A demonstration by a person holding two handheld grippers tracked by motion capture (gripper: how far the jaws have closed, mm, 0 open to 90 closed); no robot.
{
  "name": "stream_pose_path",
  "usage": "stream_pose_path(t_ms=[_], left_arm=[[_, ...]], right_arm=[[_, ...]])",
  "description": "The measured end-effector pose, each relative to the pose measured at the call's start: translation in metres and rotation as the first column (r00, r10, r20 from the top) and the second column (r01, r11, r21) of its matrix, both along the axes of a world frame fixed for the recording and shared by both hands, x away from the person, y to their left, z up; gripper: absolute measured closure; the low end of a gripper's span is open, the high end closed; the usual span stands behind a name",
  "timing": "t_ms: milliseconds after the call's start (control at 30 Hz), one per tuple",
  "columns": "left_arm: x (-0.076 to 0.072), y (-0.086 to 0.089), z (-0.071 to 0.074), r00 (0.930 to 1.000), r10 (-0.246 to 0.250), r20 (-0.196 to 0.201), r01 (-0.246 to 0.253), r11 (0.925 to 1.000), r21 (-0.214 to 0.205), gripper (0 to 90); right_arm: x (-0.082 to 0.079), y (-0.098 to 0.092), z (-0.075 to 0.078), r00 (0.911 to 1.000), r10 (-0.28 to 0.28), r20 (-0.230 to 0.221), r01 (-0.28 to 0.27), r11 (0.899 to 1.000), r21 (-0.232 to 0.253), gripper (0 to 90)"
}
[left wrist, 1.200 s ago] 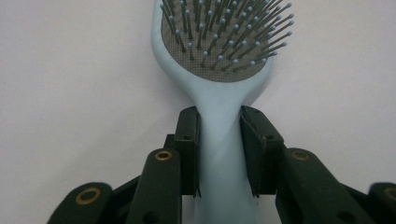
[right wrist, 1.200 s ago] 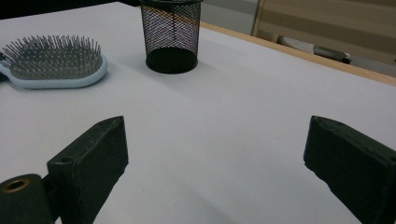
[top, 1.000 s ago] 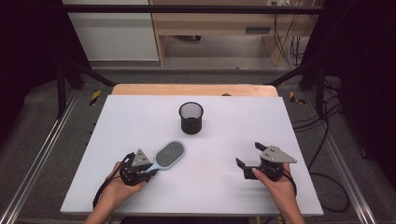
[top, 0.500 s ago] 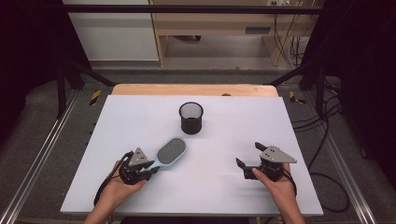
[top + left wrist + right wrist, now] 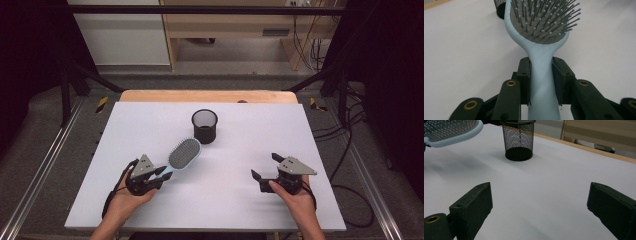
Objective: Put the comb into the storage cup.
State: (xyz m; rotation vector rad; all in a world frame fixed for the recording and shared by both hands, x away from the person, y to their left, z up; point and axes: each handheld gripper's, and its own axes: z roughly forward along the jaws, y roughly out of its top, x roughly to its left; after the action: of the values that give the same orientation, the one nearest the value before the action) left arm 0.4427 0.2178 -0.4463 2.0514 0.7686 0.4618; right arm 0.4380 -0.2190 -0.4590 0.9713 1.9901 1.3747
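Note:
A light blue hairbrush [image 5: 184,153] with grey bristles is held by its handle in my left gripper [image 5: 161,174], which is shut on it at the table's front left. The brush head [image 5: 544,20] is lifted off the table and points toward a black mesh cup [image 5: 205,126] standing upright near the table's middle back. The brush [image 5: 449,131] also hangs at the upper left of the right gripper view, with the cup [image 5: 519,141] beyond it. My right gripper [image 5: 265,167] rests at the front right, open, with nothing between its jaws.
The white table top [image 5: 250,145] has a wooden strip [image 5: 210,96] along its far edge. Metal rails [image 5: 45,165] run along both sides, and cables [image 5: 350,145] lie on the floor to the right.
My left gripper has lifted the hairbrush and carried it forward, toward the mesh cup. The right gripper has not moved.

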Motion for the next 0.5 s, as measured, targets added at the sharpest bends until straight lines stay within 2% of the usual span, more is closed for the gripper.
stream_pose_path(t_ms=[67, 133, 167, 267, 400, 500], left_arm=[[-0.001, -0.002, 0.005, 0.9996, -0.009, 0.025, 0.009, 0.9999, -0.014, 69.4], [0.000, -0.005, 0.010, 0.9989, -0.010, 0.046, 0.012, 0.9995, -0.030, 69.3], [0.000, -0.007, 0.013, 0.9985, -0.012, 0.053, 0.014, 0.9993, -0.035, 69.3], [0.003, -0.013, 0.019, 0.9970, -0.031, 0.070, 0.035, 0.9984, -0.045, 69.4], [0.011, -0.020, 0.025, 0.9961, -0.040, 0.079, 0.046, 0.9960, -0.077, 69.4], [0.018, -0.025, 0.030, 0.9949, -0.038, 0.094, 0.048, 0.9936, -0.102, 69.4]], right_arm=[[-0.001, 0.002, 0.001, 0.9999, -0.005, -0.011, 0.005, 1.000, 0.014, 6.4], [-0.002, 0.007, 0.002, 0.9985, -0.028, -0.048, 0.030, 0.999, 0.030, 7.0], [-0.002, 0.007, 0.002, 0.9985, -0.028, -0.048, 0.030, 0.999, 0.030, 7.0], [-0.003, 0.017, 0.011, 0.9986, -0.019, -0.049, 0.023, 0.996, 0.088, 6.2], [-0.001, 0.025, 0.019, 0.9980, 0.006, -0.063, 0.001, 0.994, 0.107, 5.6], [0.001, 0.033, 0.028, 0.9982, 0.030, -0.052, -0.024, 0.994, 0.109, 5.4]])
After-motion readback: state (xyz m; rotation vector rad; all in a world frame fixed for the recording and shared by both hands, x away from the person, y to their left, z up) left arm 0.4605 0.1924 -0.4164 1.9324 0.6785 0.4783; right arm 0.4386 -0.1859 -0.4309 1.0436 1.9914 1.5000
